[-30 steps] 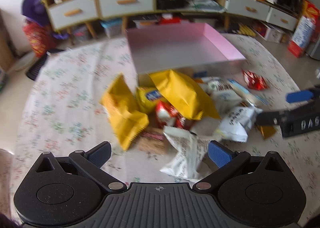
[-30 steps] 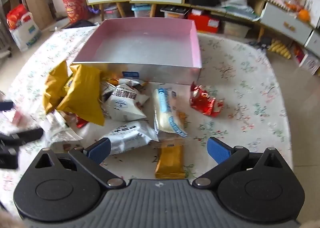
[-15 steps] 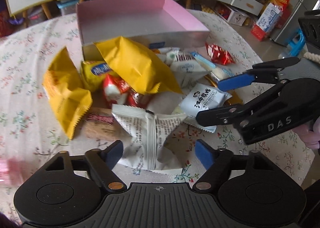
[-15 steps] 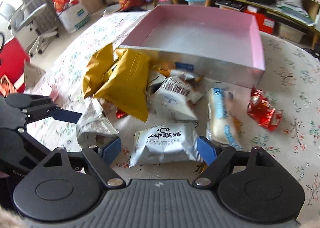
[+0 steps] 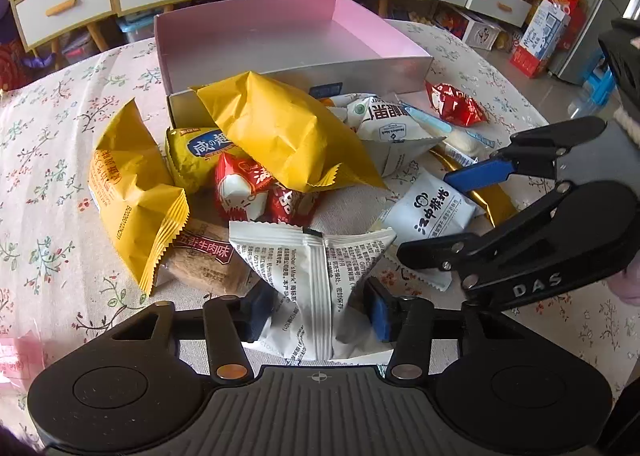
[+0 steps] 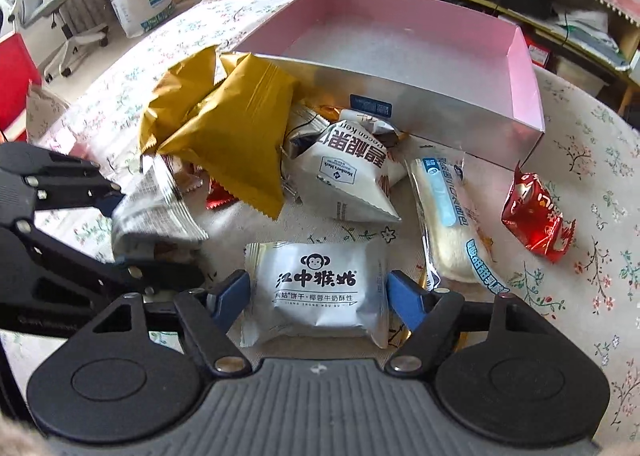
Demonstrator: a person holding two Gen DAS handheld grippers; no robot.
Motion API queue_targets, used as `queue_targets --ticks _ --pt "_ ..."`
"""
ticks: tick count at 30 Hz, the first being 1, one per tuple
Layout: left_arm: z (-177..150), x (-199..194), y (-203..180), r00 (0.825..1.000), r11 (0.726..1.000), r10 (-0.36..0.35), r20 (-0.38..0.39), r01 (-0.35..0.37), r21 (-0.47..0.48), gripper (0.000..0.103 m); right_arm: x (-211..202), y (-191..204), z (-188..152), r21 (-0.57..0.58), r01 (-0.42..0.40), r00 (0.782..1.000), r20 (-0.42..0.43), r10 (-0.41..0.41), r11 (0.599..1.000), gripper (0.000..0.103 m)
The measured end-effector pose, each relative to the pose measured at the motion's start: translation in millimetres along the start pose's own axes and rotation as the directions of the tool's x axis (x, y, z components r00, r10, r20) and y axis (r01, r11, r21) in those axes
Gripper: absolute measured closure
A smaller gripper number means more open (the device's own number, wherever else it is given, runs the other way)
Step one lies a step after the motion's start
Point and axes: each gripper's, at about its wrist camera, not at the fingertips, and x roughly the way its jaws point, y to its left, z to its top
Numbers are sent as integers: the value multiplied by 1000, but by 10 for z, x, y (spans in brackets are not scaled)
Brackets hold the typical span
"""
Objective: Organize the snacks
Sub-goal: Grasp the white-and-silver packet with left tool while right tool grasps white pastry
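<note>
- Both grippers have dropped toward the pile since the earlier frames, and each now has a packet between its jaws where before the jaws stood wide over the table.
- Left gripper (image 5: 318, 310): its jaws are closing around a white packet with small print (image 5: 316, 276); the blue pads look to be at the packet's crinkled sides, though I cannot tell whether they press yet.
- Ahead and left of it lie a folded yellow bag (image 5: 132, 192) and a brown beef-flavour bar (image 5: 204, 260); straight ahead a big yellow bag (image 5: 280, 136) leans on the box front.
- Pink box (image 5: 256, 44): beyond the pile, open, nothing in it, on the flowered tablecloth (image 5: 52, 136).
- Right gripper (image 6: 318, 298): jaws closing on a white monkey-logo biscuit packet (image 6: 316, 288); pads sit just beside its two ends, seemingly not yet squeezing.
- Ahead and right of it lie a long blue-striped cake bar (image 6: 452, 224) and, farther right, a red foil snack (image 6: 534, 216).
- Step in hand, as I judge: gripping the first two packets. Next calls for firm closure, a lift clear of neighbours, then a carry forward over the box wall.
</note>
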Motion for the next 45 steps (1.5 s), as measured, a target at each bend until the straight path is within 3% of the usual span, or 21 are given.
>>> queue_targets --ticks 12,13,14,15,18,21,26,31,37,39,41,45 --pt "-7 2 -46 999 999 34 8 -34 11 64 -50 90 -38 -41 43 999 7 -43 998 38" --pt "-9 -4 -48 999 999 34 7 -34 12 64 -49 88 -28 -33 42 999 6 -42 999 40" --pt "-10 -11 -51 999 999 33 7 -33 13 64 -49 89 -5 -23 49 999 11 -49 999 51" --pt "-15 -21 -50 999 999 32 8 -32 14 64 -69 76 14 -14 65 998 20 -64 998 56" --pt "-26 -41 -47 999 999 36 9 -36 15 64 -123 -16 30 43 32 999 17 -32 999 58" --pt "-27 -48 -41 999 999 44 1 -44 17 64 -85 -2 -1 37 46 999 3 -47 998 49" --pt "-23 -50 -18 998 998 63 -28 -62 24 64 -67 23 -20 36 16 1000 -23 -16 999 26" --pt "-35 -51 -2 997 997 70 -45 -69 36 64 14 223 -70 -74 28 998 -56 -32 997 9" --pt "-36 -51 -2 996 996 75 -41 -73 41 65 34 344 -91 -105 27 999 -44 -32 994 4" --pt "-30 -59 14 997 997 73 -39 -72 31 65 13 348 -88 -102 15 999 -37 -19 995 12" --pt "-30 -66 16 997 997 72 -38 -71 31 65 -52 361 -90 -114 3 1000 -20 -5 994 33" --pt "-47 -91 -5 997 997 69 -34 -67 39 65 -103 414 -86 -120 2 1000 -21 -5 993 41"
